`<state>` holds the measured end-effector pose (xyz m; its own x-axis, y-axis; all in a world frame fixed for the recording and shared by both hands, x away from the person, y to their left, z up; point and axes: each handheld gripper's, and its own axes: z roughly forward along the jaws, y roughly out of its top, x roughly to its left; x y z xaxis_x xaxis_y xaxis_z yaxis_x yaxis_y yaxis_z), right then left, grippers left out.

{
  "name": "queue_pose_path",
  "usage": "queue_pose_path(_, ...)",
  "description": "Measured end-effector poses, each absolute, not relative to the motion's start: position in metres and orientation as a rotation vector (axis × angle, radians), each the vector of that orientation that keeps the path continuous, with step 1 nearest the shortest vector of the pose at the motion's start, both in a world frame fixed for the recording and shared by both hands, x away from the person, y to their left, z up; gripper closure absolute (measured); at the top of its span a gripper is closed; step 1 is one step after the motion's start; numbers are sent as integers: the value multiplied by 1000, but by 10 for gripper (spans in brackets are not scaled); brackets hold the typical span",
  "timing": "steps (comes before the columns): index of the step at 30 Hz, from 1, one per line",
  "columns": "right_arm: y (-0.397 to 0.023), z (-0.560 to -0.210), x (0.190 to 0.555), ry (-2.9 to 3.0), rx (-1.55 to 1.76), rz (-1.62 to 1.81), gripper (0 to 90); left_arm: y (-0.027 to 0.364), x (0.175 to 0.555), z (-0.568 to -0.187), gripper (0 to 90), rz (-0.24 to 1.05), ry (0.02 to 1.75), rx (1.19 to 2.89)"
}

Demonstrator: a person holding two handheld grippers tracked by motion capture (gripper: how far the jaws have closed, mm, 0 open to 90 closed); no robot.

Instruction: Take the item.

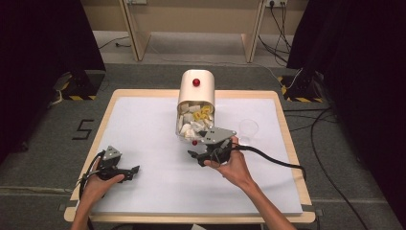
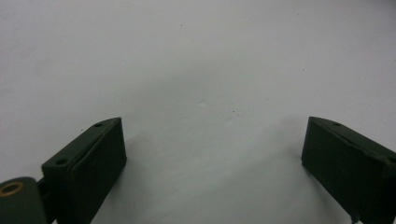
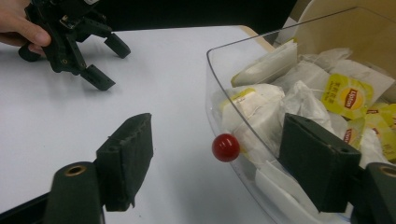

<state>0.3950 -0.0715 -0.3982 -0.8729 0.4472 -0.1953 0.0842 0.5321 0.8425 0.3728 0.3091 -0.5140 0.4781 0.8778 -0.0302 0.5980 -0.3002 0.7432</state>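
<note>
High view overlooks table [image 1: 143,124]; tongs views sit close, perhaps grazing it.

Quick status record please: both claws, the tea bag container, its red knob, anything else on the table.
left claw: open, nothing between the jaws, low over the white table, near its front left
right claw: open, jaws either side of the red knob, not closed on it
container: cream body with a clear front, packed with tea bags, some with yellow tags
plastic cup: clear, right of the container
contact: right claw to knob, cannot tell
</note>
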Motion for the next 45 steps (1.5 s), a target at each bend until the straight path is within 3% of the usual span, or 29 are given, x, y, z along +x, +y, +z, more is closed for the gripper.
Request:
queue_pose_path(10, -87, -375, 406, 2242, 441, 1370, 377, 309, 373, -514, 55, 507, 1218, 2021)
queue_pose_path(23, -78, -385, 434, 2268, 518, 1292, 492, 309, 373, -514, 55, 507, 1218, 2020)
queue_pose_path(25, -76, -391, 439, 2289, 546, 1253, 563, 309, 373, -514, 55, 507, 1218, 2020)
queue_pose_path(29, -74, -396, 443, 2308, 579, 1225, 617, 309, 373, -514, 55, 507, 1218, 2020)
queue_pose_path(31, -74, -398, 443, 2315, 573, 1231, 741, 309, 373, -514, 55, 507, 1217, 2020)
queue_pose_path(36, -77, -391, 439, 2303, 541, 1258, 849, 309, 373, -514, 55, 508, 1218, 2020)
queue_pose_path(45, -91, -371, 434, 2218, 530, 1356, 868, 309, 373, -514, 55, 508, 1218, 2020)
